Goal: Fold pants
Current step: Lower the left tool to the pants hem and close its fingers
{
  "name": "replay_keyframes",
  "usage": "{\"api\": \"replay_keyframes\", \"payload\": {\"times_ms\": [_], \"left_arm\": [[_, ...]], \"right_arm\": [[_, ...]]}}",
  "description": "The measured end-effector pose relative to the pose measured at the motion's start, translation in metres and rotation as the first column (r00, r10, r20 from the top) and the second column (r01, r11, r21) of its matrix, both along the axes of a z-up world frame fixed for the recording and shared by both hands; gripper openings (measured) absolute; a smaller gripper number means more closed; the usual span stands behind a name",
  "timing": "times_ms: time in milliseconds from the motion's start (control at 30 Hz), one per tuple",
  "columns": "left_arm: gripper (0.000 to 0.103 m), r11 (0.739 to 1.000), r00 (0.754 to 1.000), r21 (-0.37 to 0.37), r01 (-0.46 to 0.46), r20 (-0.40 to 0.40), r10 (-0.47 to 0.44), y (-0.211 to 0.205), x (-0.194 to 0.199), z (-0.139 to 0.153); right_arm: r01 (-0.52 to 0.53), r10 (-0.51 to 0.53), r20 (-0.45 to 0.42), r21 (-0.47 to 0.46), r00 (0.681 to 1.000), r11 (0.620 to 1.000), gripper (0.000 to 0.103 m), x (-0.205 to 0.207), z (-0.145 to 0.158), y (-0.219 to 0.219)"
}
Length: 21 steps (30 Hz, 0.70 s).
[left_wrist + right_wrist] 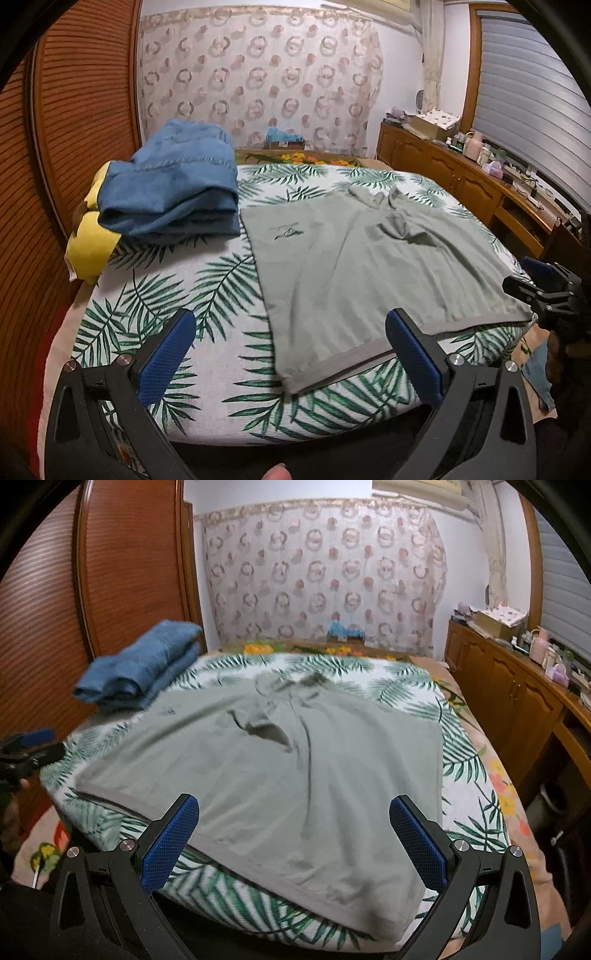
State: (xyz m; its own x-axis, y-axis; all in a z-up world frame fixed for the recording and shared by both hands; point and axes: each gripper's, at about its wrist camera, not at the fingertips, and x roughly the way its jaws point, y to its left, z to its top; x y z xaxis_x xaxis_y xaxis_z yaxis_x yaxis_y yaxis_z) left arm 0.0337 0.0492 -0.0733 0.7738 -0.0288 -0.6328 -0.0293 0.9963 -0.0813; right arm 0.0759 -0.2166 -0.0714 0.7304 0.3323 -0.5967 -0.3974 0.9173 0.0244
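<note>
Grey-green pants [354, 266] spread flat on the leaf-print bed [177, 295], left gripper [290, 354] and right gripper [293, 840] both with fingers spread at the near hem, pinching nothing, yellow cloth [90, 243] under folded jeans [177, 192] seen only from the left, cluttered wooden cabinet [517, 694] to the right

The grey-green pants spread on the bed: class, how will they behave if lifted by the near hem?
The grey-green pants look thin and creased, so probably floppy, draping from the grip. Likely light. The bedspread looks textured, so they may drag rather than slide.
</note>
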Motion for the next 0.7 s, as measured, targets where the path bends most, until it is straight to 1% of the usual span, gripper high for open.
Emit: {"api": "replay_keyframes", "payload": {"times_ms": [133,200,300,467,500,567,700], "left_arm": [[0.102,1.0,0.999,-0.009,0.002,-0.036,-0.002,0.005,0.004,-0.012],[0.099,1.0,0.999,-0.014,0.01,-0.047,-0.01,0.008,0.005,-0.018],[0.093,0.999,0.997,-0.035,0.027,-0.076,-0.029,0.011,0.008,-0.026],[0.075,0.998,0.993,-0.049,0.042,-0.106,-0.047,0.012,0.008,-0.038],[0.074,0.998,0.993,-0.053,0.046,-0.111,-0.051,0.012,0.008,-0.04],[0.068,0.997,0.991,-0.059,0.053,-0.118,-0.06,0.012,0.008,-0.043],[0.061,0.995,0.99,-0.074,0.073,-0.113,-0.081,0.012,0.005,-0.046]], "right_arm": [[0.005,-0.006,-0.029,-0.015,1.0,1.0,0.103,0.003,-0.004,0.003],[0.012,-0.013,-0.035,-0.033,0.999,0.999,0.103,0.001,-0.002,0.006],[0.019,-0.021,-0.043,-0.063,0.999,0.998,0.103,0.0,0.0,0.011],[0.034,-0.041,-0.066,-0.099,0.997,0.994,0.103,-0.005,0.003,0.019],[0.038,-0.045,-0.069,-0.105,0.997,0.994,0.103,-0.004,0.001,0.021],[0.037,-0.045,-0.083,-0.098,0.996,0.995,0.103,-0.01,0.001,0.024],[0.043,-0.05,-0.084,-0.077,0.995,0.996,0.103,-0.015,0.009,0.026]]}}
